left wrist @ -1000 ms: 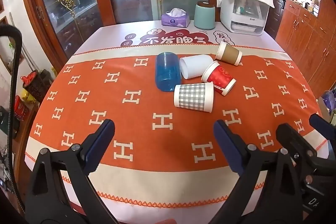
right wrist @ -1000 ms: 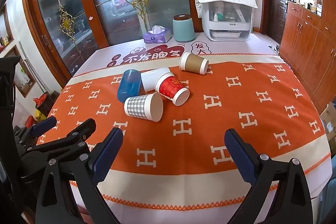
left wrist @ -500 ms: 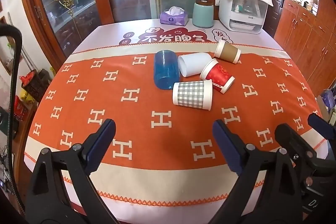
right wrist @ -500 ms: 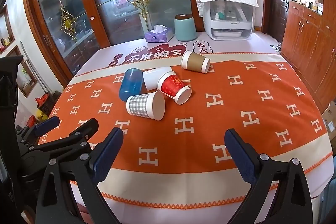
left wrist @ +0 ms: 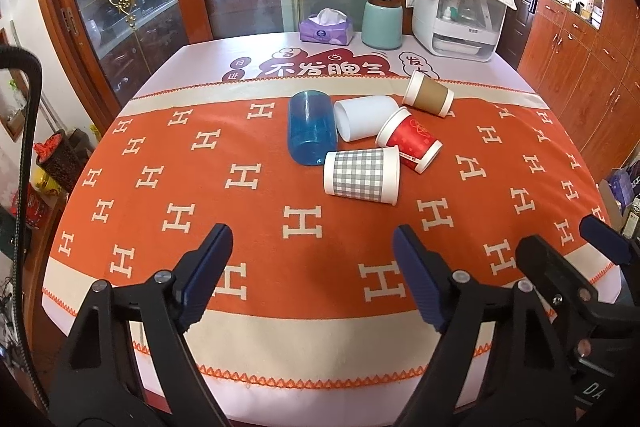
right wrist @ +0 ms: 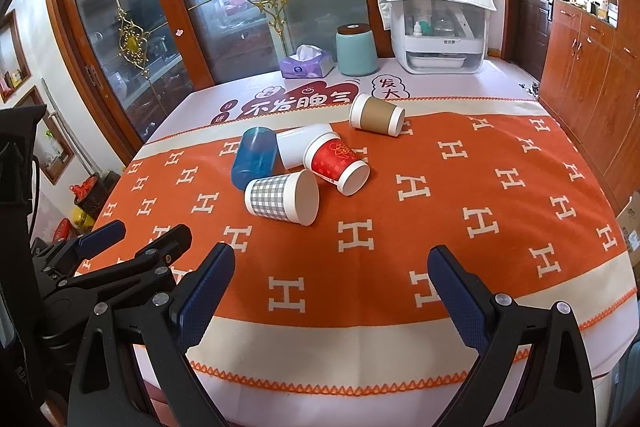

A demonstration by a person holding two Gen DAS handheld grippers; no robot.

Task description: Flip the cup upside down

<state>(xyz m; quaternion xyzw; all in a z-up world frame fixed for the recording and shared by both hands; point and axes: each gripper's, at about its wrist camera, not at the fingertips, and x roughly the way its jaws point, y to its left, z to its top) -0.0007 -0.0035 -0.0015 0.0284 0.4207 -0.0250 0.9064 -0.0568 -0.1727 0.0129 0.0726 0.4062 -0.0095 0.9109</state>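
- Left gripper (left wrist: pixel 308 251), low in its own frame, hovers above the orange tablecloth (left wrist: pixel 160 187) with fingers spread wide, holding nothing.
- Right gripper (right wrist: pixel 330 269) likewise stands spread and empty at the bottom of its view.
- Five cups lie on their sides at frame centre: checked cup (left wrist: pixel 362 176) nearest, red cup (left wrist: pixel 412 139), white cup (left wrist: pixel 366 117) and blue cup (left wrist: pixel 311 133) clustered, brown cup (left wrist: pixel 429 95) just beyond.
- Tissue box (left wrist: pixel 326 31) sits upper centre.
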